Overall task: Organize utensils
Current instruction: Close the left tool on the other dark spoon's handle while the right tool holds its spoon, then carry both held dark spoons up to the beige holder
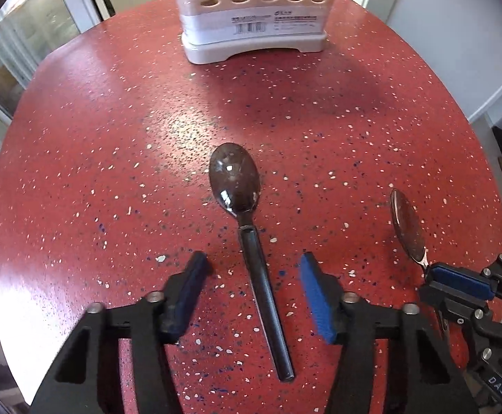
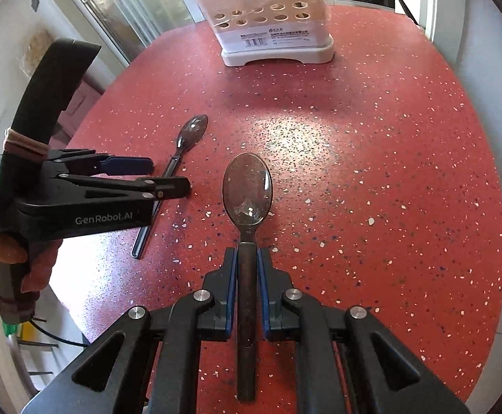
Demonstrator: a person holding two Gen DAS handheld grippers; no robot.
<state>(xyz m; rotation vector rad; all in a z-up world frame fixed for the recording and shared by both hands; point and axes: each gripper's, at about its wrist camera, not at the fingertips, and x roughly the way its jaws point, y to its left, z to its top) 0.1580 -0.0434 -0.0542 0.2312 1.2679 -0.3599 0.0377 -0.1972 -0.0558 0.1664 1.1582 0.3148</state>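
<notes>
A dark metal spoon [image 1: 247, 241] lies on the red speckled table [image 1: 320, 120], bowl pointing away. My left gripper [image 1: 252, 262] is open, its jaws on either side of the spoon's handle; whether they touch the table is unclear. This spoon [image 2: 182, 148] and the left gripper [image 2: 170, 176] also show in the right wrist view. My right gripper [image 2: 247, 258] is shut on the handle of a second spoon [image 2: 247, 193]. That second spoon [image 1: 408, 227] and the right gripper [image 1: 434, 274] show at the right of the left wrist view. A white perforated utensil holder [image 1: 254, 17] stands at the table's far side.
The utensil holder [image 2: 275, 27] holds some utensils, seen over its rim in the right wrist view. The round table's edge curves around on all sides. Glass doors and white walls stand behind the table. A hand [image 2: 16, 262] holds the left gripper's grip.
</notes>
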